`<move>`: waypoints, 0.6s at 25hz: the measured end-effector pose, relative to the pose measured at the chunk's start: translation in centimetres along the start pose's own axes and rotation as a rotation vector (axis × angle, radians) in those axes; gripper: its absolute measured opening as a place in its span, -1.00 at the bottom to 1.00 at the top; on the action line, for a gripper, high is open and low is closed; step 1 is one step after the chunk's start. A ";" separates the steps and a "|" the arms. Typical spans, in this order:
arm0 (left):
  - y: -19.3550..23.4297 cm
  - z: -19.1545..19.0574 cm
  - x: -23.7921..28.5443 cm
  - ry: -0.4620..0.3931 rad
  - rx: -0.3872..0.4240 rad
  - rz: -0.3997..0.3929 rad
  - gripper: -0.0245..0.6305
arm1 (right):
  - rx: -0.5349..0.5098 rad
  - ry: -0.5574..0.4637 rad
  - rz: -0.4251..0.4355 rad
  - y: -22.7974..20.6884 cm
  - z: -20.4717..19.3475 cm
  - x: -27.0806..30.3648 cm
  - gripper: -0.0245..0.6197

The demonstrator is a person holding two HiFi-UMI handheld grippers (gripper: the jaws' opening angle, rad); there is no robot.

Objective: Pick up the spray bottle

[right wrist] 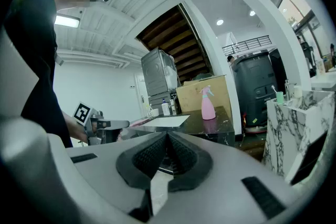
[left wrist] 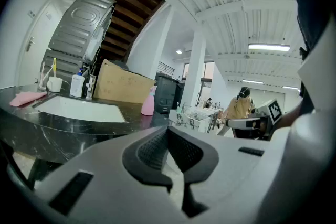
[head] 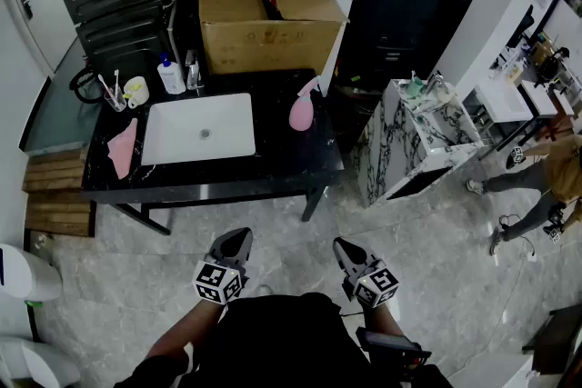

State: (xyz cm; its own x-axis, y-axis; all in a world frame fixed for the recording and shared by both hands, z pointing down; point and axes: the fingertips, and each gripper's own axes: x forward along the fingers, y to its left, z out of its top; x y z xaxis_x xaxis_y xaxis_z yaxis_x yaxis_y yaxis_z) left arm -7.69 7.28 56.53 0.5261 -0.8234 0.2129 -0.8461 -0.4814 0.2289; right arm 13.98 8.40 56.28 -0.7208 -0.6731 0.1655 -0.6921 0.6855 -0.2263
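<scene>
A pink spray bottle (head: pixel 301 111) stands upright on the black counter (head: pixel 291 154), to the right of the white sink (head: pixel 198 128). The same bottle (left wrist: pixel 148 101) shows in the left gripper view, and the right gripper view has the bottle (right wrist: pixel 208 104) too. Both grippers hang well short of the counter, over the tiled floor. My left gripper (head: pixel 238 241) is shut with nothing in it. My right gripper (head: pixel 343 248) is shut and empty as well. Their pads meet in the left gripper (left wrist: pixel 168 131) and right gripper (right wrist: pixel 167 138) views.
A large cardboard box (head: pixel 265 12) sits behind the counter. A cup with toothbrushes (head: pixel 114 95), a white bottle (head: pixel 170 75) and a pink cloth (head: pixel 123 146) lie left of the sink. A marble-patterned vanity (head: pixel 414 136) stands to the right. A person (head: pixel 536 182) is at far right.
</scene>
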 end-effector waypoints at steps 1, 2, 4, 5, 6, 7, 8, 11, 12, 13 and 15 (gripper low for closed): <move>-0.2 0.2 0.1 -0.002 0.004 -0.002 -0.90 | 0.002 -0.003 0.000 0.1 0.1 -0.2 -0.84; -0.4 0.3 0.1 -0.003 0.007 -0.003 -0.90 | 0.005 -0.004 0.000 0.2 0.2 -0.3 -0.84; -1.1 0.6 0.2 -0.005 0.012 -0.008 -0.90 | 0.012 -0.001 0.006 0.5 0.5 -0.7 -0.84; -1.6 0.7 0.2 -0.006 0.016 -0.012 -0.90 | 0.013 0.000 0.012 0.7 0.6 -0.9 -0.84; -2.0 0.7 0.2 -0.007 0.019 -0.014 -0.90 | 0.010 -0.004 0.018 0.7 0.7 -1.0 -0.84; -2.3 0.7 0.3 -0.008 0.022 -0.015 -0.90 | 0.005 -0.009 0.022 0.7 0.7 -1.1 -0.84; -2.5 0.7 0.3 -0.009 0.022 -0.013 -0.90 | 0.004 -0.014 0.022 0.6 0.6 -1.2 -0.84; -3.0 0.5 -0.1 -0.007 0.015 -0.005 -0.90 | 0.012 -0.016 0.007 0.4 0.4 -1.6 -0.84; -3.1 0.4 -0.3 -0.006 0.014 -0.003 -0.90 | 0.014 -0.016 0.002 0.4 0.4 -1.7 -0.84; -3.1 0.3 -0.4 -0.006 0.013 0.000 -0.90 | 0.014 -0.017 0.000 0.3 0.5 -1.8 -0.84; -3.0 0.3 -0.6 -0.008 0.009 0.008 -0.90 | 0.014 -0.018 -0.002 0.2 0.7 -1.7 -0.84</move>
State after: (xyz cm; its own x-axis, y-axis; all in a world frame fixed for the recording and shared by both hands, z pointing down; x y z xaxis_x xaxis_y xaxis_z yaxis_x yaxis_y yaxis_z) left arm -5.48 9.12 55.46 0.5190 -0.8294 0.2066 -0.8507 -0.4778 0.2191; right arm 15.10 9.51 55.23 -0.7186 -0.6793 0.1487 -0.6927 0.6803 -0.2395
